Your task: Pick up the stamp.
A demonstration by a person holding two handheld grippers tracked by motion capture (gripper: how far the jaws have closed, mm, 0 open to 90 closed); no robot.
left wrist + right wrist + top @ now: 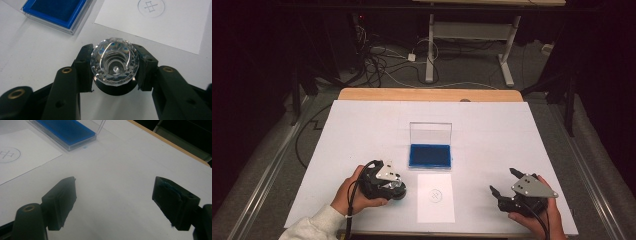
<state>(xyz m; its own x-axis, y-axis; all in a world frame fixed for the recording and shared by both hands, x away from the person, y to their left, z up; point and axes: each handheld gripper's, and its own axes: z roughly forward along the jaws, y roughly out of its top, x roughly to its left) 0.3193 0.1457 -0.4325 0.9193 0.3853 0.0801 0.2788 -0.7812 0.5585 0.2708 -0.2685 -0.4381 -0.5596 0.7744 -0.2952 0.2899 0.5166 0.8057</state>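
A clear faceted glass piece (pixel 114 64) on a round black base (pixel 116 89) stands on the white table cover. My left gripper (pixel 114 68) is shut on it, with both pads pressed against its sides. In the high view the left gripper (pixel 396 189) sits near the front left, beside a white paper sheet (pixel 435 197) that bears a printed circle mark (pixel 151 6). Behind the sheet lies a blue-lined case (pixel 430 155) with its clear lid raised. My right gripper (pixel 502 180) rests at the front right, open, with nothing between its jaws (pixel 113 200).
The white cover (pixel 492 135) spreads over a wooden table whose far edge (pixel 427 94) shows behind it. Beyond the table are a desk frame (pixel 472 45) and loose cables (pixel 382 60) on the floor. The person's hands hold both grippers near the front edge.
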